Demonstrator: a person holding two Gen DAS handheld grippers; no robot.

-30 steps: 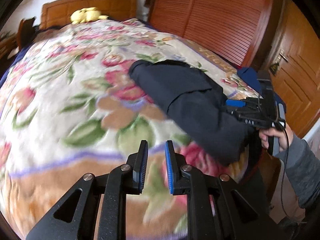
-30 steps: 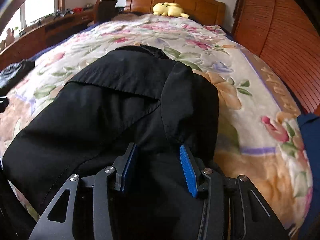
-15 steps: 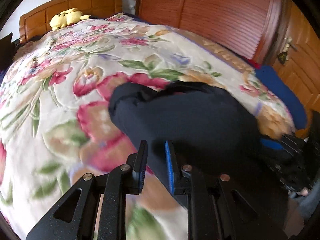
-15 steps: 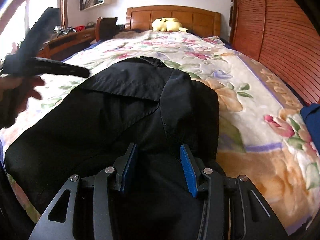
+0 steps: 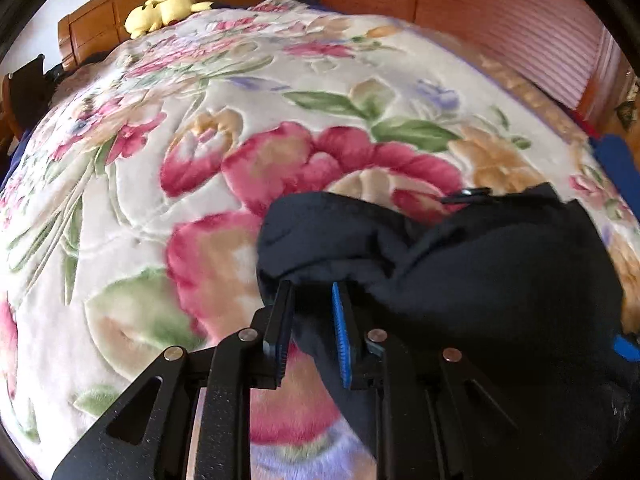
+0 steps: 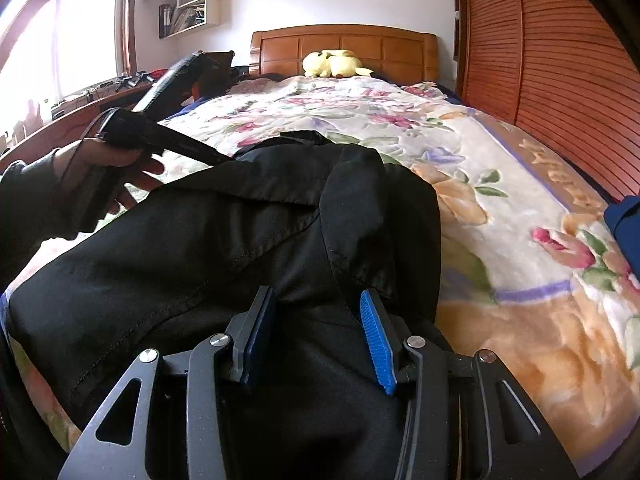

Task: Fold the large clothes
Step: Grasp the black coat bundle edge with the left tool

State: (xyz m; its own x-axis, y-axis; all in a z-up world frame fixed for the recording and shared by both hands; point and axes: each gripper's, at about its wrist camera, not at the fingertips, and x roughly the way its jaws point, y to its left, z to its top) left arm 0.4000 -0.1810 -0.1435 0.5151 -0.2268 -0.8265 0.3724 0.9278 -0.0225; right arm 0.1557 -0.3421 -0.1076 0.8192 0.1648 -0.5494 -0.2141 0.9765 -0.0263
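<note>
Lying near the foot of the bed, on the floral blanket [image 5: 168,208], the dark garment [image 5: 480,272] fills the lower right of the left wrist view. It looks navy to black here, thick and soft, bunched into rounded folds with a rolled edge at its left end and a small dark zip pull or tab poking out at its far edge. The left hand-held gripper [image 5: 312,320] has its blue-padded fingers a little apart, straddling that rolled left edge; cloth sits between the pads, but whether they actually pinch it cannot be told. A yellow plush toy [image 5: 164,8] rests by the wooden headboard [image 5: 92,28], and a slatted wooden wardrobe [image 5: 500,20] stands along the bed's right side.

From the right wrist view, the garment [image 6: 208,248] reads as black woven fabric, smooth with a slight sheen, showing stitched seams and a folded panel overlapping down its middle; a collar-like strip lies at its far end. It spreads across the near end of the bed. The right hand-held gripper [image 6: 320,328] is spread wide just above the cloth, nothing caught between its pads. At the left, the person's left hand [image 6: 108,176] grips the handle of the other tool, whose black body reaches to the garment's far left edge.
</note>
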